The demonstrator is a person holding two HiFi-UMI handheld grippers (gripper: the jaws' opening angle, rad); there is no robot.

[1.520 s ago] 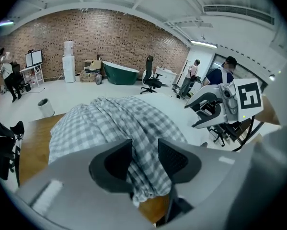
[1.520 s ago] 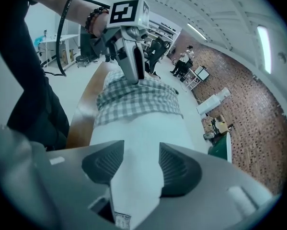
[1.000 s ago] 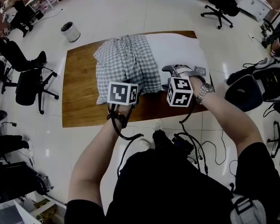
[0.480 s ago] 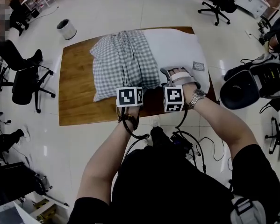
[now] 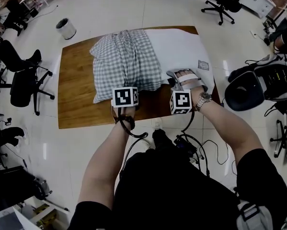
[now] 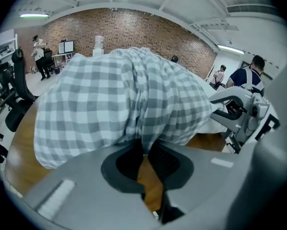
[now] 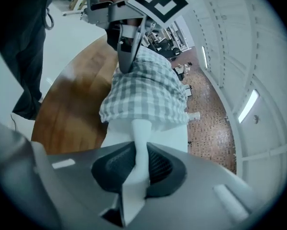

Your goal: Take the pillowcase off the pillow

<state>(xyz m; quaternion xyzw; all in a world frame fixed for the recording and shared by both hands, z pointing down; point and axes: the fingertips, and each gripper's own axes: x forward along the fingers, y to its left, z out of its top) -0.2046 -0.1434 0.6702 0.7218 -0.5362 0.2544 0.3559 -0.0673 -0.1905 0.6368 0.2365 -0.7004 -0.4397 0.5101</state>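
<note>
A white pillow [image 5: 179, 49] lies on the wooden table [image 5: 76, 99], its left half inside a grey-and-white checked pillowcase [image 5: 126, 61]. My left gripper [image 5: 128, 89] is at the pillowcase's near edge. Its jaws have just been closing and now pinch a fold of the checked cloth [image 6: 119, 99] between the pads [image 6: 144, 152]. My right gripper [image 5: 180, 78] is at the bare pillow's near edge. Its jaws have also just been closing and now pinch a ridge of the white pillow [image 7: 142, 133], with the pillowcase [image 7: 145, 90] beyond it.
Office chairs [image 5: 23, 80] stand on the floor left of the table, and a white bin [image 5: 65, 28] is at the far left. A black chair and gear [image 5: 258, 87] crowd the right side. Cables [image 5: 191, 145] trail on the floor by my feet.
Both grippers have sunk onto the pillow's near edge. Their jaws stood wide before and are now closed, the left on checked cloth, the right on white pillow.
</note>
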